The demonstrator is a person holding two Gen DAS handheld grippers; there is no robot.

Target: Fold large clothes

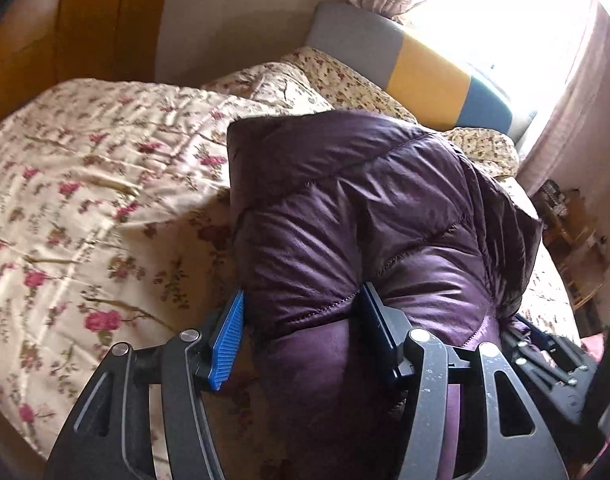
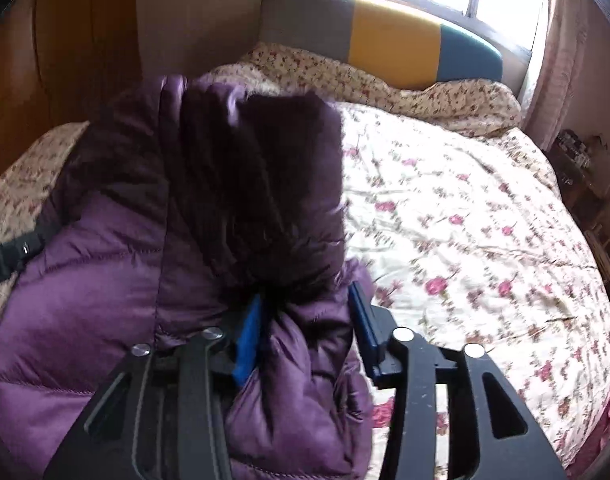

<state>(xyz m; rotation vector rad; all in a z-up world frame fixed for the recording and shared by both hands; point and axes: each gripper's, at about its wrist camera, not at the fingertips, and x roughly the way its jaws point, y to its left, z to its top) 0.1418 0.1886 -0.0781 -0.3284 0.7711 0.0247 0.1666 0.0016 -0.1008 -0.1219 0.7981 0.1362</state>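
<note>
left gripper (image 1: 301, 328) clamped a thick fold of purple down jacket (image 1: 369, 208) | right gripper (image 2: 305, 328) pinched its bunched edge | jacket lay over floral bedspread (image 1: 85, 184) | judged light, puffy, slippery; best gripped at quilted seams

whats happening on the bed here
A person is folding a purple puffer jacket on a bed with a floral bedspread. The left hand-held gripper has a thick bunch of the jacket between its fingers, and the right hand-held gripper pinches another bunch near a dark furry part, possibly hood trim. The jacket is bundled up and lifted at the near edge of the bed, not yet lying flat and folded.
</note>
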